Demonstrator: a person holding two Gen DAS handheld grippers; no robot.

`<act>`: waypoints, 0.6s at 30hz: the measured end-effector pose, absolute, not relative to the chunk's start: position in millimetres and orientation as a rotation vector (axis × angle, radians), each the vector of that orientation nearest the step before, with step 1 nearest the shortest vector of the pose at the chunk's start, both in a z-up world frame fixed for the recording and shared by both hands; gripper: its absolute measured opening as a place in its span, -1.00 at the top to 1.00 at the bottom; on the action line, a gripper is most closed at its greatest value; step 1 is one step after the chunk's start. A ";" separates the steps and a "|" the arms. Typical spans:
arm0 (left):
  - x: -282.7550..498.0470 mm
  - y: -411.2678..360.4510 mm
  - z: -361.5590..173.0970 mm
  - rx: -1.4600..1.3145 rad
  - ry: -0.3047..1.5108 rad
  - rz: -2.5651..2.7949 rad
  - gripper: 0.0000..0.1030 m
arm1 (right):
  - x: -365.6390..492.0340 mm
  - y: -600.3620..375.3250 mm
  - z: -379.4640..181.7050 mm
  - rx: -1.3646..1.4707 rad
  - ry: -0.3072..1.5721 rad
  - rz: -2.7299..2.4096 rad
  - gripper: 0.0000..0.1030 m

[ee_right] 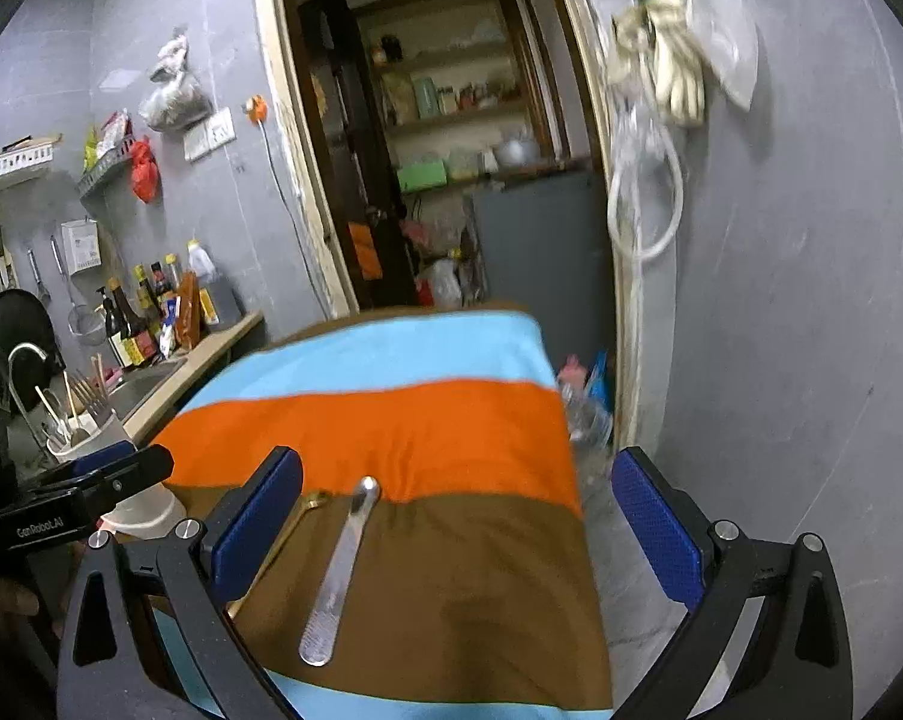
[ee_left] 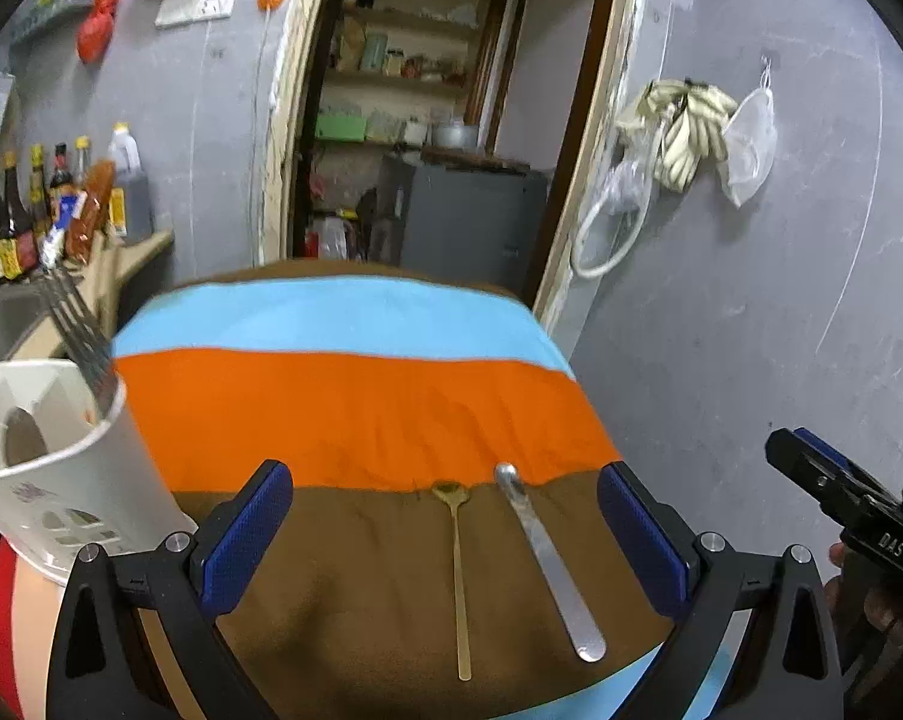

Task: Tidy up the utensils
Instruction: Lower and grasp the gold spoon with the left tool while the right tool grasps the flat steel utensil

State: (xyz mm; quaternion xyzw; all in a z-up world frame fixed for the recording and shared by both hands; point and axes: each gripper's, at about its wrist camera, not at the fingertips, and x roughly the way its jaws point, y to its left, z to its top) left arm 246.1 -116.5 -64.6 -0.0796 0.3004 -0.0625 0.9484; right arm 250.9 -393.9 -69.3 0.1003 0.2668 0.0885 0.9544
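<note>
Your left gripper (ee_left: 445,534) hovers spread wide over the striped cloth (ee_left: 355,408), the slim gold spoon (ee_left: 458,570) and flat silver utensil (ee_left: 550,564) lying between its fingers. Your right gripper (ee_right: 457,534) hangs equally wide apart, the silver utensil (ee_right: 340,570) just beside its left finger. The white plastic utensil holder (ee_left: 61,468) stands left, holding forks.

2 spoons (ee_left: 458,570) on cloth, 1 holder (ee_left: 61,468), 1 fork (ee_left: 76,324)

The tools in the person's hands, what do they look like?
Each tool is black with two fingers bearing bumpy blue pads and silver screws. The left tool shows white "GenRobot.AI" lettering in the right wrist view; the right tool shows "DAS" in the left wrist view.
</note>
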 end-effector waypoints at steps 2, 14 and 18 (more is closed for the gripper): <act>252.3 -118.5 -74.4 -0.153 0.645 -0.133 -0.98 | 260.8 -395.6 -83.6 0.230 0.581 0.197 -0.96; 283.2 -124.4 -127.2 -0.181 0.842 -0.176 -0.45 | 288.9 -369.3 -147.1 0.205 0.741 0.361 -0.27; 287.3 -124.1 -139.4 -0.200 0.893 -0.184 -0.22 | 294.3 -358.1 -159.2 0.198 0.785 0.412 -0.10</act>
